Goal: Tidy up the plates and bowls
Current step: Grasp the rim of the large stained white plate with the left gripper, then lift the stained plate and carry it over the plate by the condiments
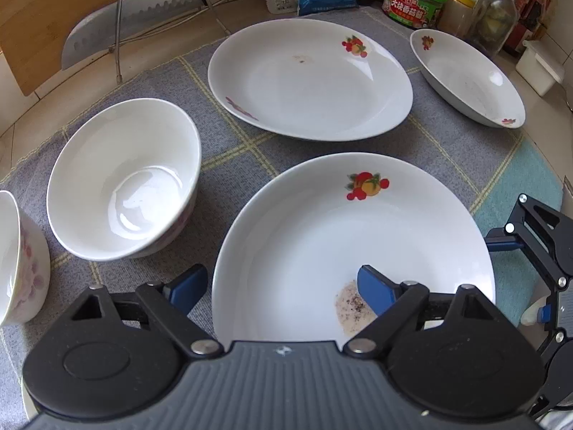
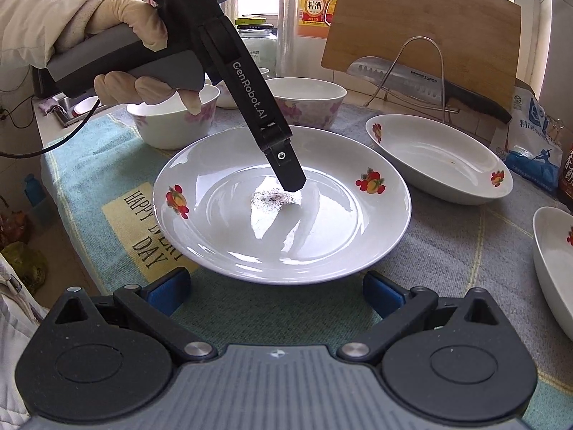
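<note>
The left gripper (image 1: 283, 290) has its fingers spread over the rim of the plate (image 2: 222, 251), and the right gripper (image 2: 275, 292) waits spread near the mat's edge.

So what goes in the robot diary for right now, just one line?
left gripper: open, straddling near plate rim | right gripper: open, empty | bowls, plates unstacked

a: near plate (image 2: 222, 236) has open cloth (image 2: 447, 251) in front and to its right. left gripper (image 1: 283, 286) straddles its rim, one finger (image 2: 286, 168) down in the well.

b: behind it?

a: tight. two bowls (image 2: 172, 129) and (image 2: 304, 104) crowd the back rim. second plate (image 2: 440, 165) sits close on the right, third (image 2: 553, 268) at the edge.

b: far side?

a: knife rack (image 2: 422, 75), board (image 2: 422, 28), bottles (image 1: 501, 18) wall it off.
</note>
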Motion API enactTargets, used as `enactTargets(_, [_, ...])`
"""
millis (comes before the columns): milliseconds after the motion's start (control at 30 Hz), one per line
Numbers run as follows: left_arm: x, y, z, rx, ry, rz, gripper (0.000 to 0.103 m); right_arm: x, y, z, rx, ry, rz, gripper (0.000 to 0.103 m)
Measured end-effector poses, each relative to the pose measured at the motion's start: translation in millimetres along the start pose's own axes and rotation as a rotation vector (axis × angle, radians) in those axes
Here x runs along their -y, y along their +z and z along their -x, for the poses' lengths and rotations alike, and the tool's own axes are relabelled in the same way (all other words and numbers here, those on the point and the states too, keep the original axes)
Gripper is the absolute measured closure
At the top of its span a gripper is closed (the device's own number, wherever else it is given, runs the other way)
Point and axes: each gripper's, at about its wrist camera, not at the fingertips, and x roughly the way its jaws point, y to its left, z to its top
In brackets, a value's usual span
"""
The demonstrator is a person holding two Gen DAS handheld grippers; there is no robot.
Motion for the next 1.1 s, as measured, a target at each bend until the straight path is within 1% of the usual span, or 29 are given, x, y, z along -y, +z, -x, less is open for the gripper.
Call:
enactTargets(133, [-0.8, 0.6, -4.8, -0.023, -0.022, -0.008, 0.014, -0.6, 2.2, -4.4, 0.005, -0.01, -0.006, 0.0])
enactTargets(333, [-2.6, 1.7, -6.4, -0.036, -0.052, -0.022, 0.014, -2.0, 4.8, -7.8, 0.004, -0.02, -0.01, 0.0])
enactTargets(433, [-2.2, 1.4, -6.0, -0.04, -0.064, -0.041, 0.015, -2.4, 6.1, -8.8, -0.001, -0.02, -0.009, 0.0])
enactTargets(633, [-5.9, 2.1, -3.9, -0.046, -0.103, -0.043, 0.016, -3.5, 8.8, -12.4, -0.004, -0.021, -0.01, 0.0])
enactTargets(767, [-10.6, 3.1, -2.3, -0.051, -0.119, -0.035, 0.021, -4.4, 9.2, -13.2, -0.008, -0.025, -0.014, 0.0])
enactTargets(1100, [-12.4, 9.0, -6.0, -0.057, -0.156, -0.054, 0.022, -5.5, 9.4, -14.7, -0.009, -0.034, -0.019, 0.0])
